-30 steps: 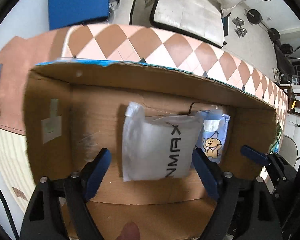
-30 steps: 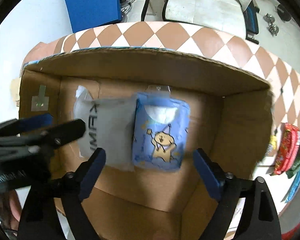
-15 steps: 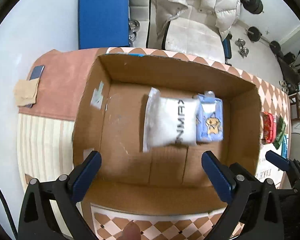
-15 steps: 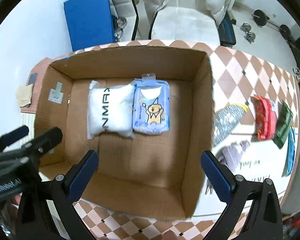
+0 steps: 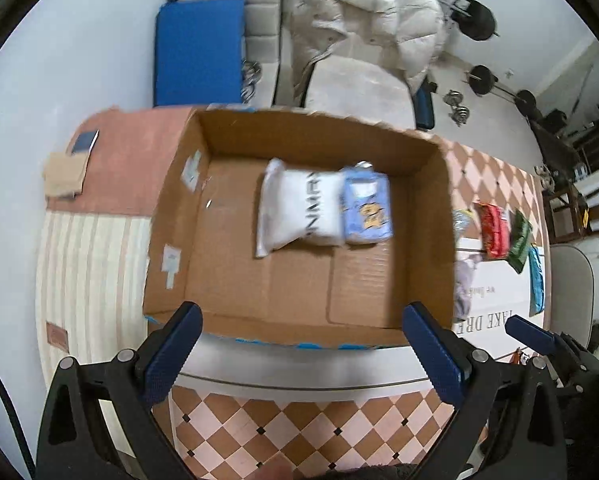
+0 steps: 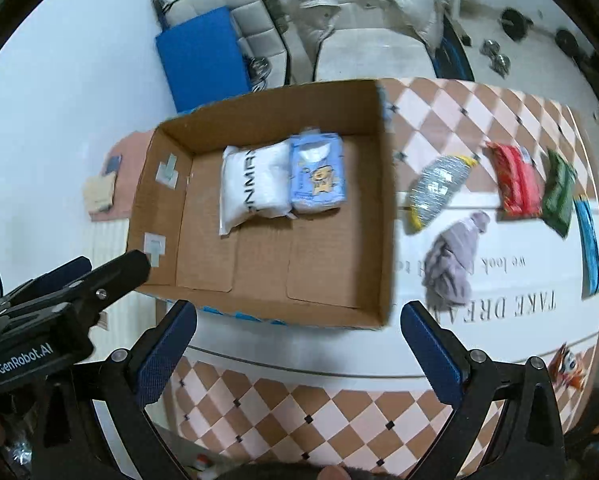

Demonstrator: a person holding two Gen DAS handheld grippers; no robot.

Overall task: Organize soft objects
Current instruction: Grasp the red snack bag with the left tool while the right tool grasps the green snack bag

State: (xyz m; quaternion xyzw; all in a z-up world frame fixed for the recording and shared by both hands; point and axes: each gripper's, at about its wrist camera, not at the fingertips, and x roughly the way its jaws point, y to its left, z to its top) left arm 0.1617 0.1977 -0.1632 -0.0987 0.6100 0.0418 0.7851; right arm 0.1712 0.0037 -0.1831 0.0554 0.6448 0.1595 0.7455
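The box (image 6: 267,216) sits open on the table (image 6: 439,112), so packs drop in from above; the white pack (image 6: 255,184) and blue pack (image 6: 317,172) lie touching along its far wall, leaving room. Outside wait the grey cloth (image 6: 453,256) and silver bag (image 6: 439,188), while the left gripper (image 5: 299,350) and right gripper (image 6: 297,350) hang spread wide, holding nothing, free for another pick.

Open brown cardboard box (image 5: 427,216) on checkered tablecloth (image 5: 299,432); inside, white soft pack (image 5: 295,212) touching blue cartoon-printed pack (image 5: 365,210). Left gripper (image 5: 299,354) above near rim, blue-padded jaws spread wide, empty.
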